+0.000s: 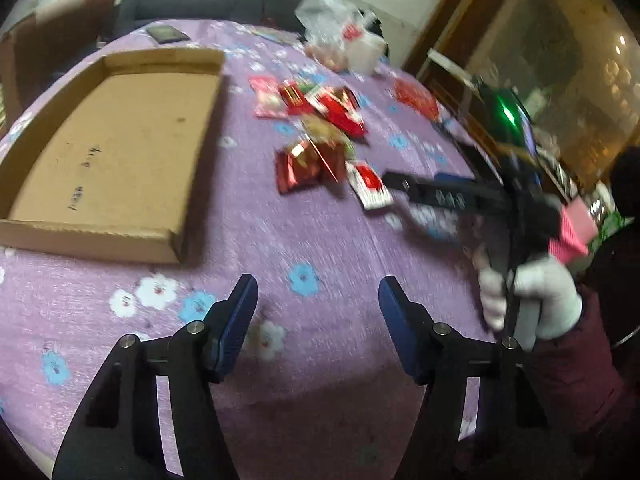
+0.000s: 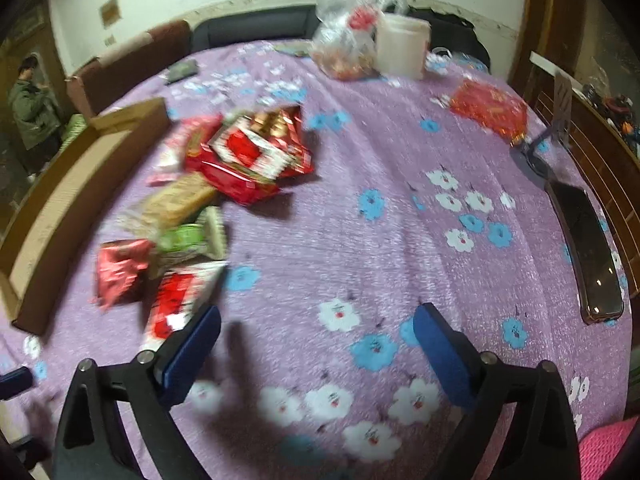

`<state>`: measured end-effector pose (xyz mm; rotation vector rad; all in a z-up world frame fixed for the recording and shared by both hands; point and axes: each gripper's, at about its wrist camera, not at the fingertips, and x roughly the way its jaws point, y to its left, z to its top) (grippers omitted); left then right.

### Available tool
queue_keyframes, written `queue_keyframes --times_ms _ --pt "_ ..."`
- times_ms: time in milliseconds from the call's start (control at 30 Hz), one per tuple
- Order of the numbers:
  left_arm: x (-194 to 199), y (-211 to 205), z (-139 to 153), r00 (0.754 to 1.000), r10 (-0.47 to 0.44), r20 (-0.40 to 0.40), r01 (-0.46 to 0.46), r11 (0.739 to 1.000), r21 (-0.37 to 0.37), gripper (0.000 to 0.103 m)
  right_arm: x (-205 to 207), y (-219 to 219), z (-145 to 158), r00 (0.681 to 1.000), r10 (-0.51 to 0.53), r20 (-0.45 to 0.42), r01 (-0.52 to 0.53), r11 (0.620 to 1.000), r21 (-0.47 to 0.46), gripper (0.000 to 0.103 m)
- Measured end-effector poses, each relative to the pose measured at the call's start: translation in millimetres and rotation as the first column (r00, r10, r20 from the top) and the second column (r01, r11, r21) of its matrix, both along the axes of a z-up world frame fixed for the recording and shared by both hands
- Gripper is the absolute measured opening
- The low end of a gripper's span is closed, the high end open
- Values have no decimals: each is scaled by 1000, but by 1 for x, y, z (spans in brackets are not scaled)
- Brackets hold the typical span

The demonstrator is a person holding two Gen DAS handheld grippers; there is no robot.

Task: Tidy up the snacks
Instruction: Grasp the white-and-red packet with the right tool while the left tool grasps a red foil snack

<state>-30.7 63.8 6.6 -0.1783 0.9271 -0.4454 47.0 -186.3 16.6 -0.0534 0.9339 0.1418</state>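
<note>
A pile of snack packets, mostly red, lies on the purple flowered tablecloth, right of a shallow cardboard tray. My left gripper is open and empty, above bare cloth in front of the pile. My right gripper is open and empty; its left finger is beside a red-and-white packet at the near end of the pile. The tray shows at the left in the right wrist view. In the left wrist view the right gripper reaches toward the red-and-white packet.
A clear plastic bag of food and a white tub stand at the table's far side. A red flat packet and a dark phone lie at the right. A small dark object lies far back. A sofa runs behind the table.
</note>
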Motion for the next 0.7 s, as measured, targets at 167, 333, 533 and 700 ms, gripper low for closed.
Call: queue_keyframes --times_ms 167,333,533,700 --pt "5 13 14 999 34 31 -33 999 -21 64 -5 29 7 994 111 16 -111 994 0 88" --pt "13 9 22 997 35 72 -38 998 49 64 4 51 -6 988 153 -28 -153 988 3 75" --pt "38 -10 19 994 -3 108 -13 989 146 64 4 50 -6 989 146 -18 -146 989 -13 31" --pt "61 -32 14 990 -76 122 50 978 201 64 6 21 -7 998 62 -2 -62 998 -23 31"
